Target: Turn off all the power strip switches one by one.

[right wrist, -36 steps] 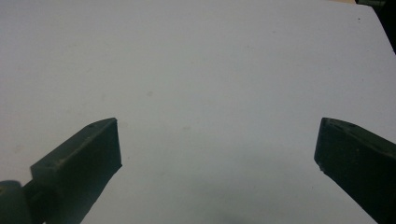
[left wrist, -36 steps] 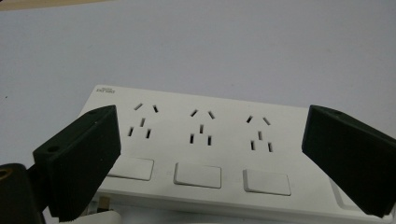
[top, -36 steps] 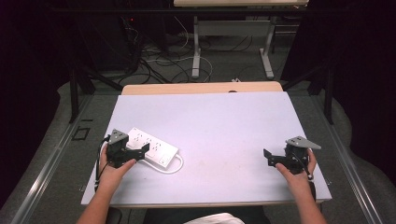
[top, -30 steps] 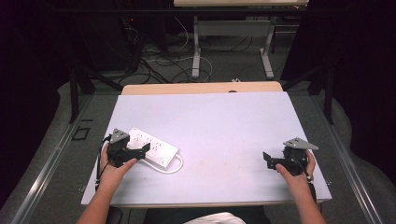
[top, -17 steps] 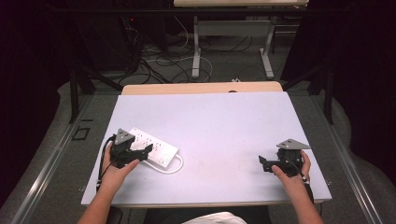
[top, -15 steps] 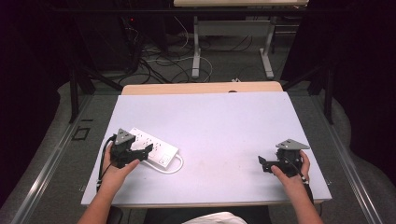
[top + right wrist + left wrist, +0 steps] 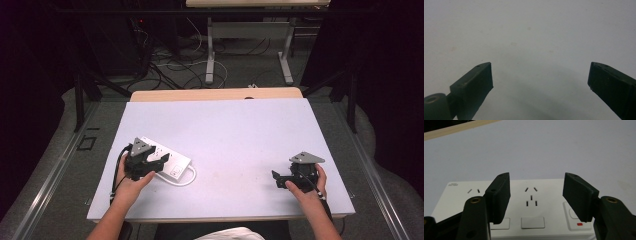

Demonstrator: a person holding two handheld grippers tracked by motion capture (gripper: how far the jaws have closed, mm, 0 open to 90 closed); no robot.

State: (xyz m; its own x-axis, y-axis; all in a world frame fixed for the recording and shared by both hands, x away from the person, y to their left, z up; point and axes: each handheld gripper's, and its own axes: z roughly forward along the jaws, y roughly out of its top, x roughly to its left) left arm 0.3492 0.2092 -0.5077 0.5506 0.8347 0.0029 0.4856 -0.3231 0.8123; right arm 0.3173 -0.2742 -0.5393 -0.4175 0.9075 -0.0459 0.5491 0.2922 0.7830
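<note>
Tabletop [image 7: 235,135]: pale, mostly bare, wooden strip along the far edge. White power strip [image 7: 162,157] lies flat near the left edge, closer to the near side, angled; its white cord [image 7: 186,179] loops off the right end toward the near edge.

Left gripper [image 7: 161,159] sits over the strip, jaws spread. In the left gripper view they straddle the middle socket [image 7: 531,197], with the row of rocker switches [image 7: 533,222] below; the right-hand switch [image 7: 576,220] has a red mark. Can't tell if the pads touch the casing yet.

Right gripper [image 7: 275,178] hovers near the right near corner, jaws spread wide, nothing between them, well apart from the strip.

Step looks like approach/pre-grasp on the strip. Next move probably: lower the left gripper, close across the strip body, keep clear of the switches.
</note>
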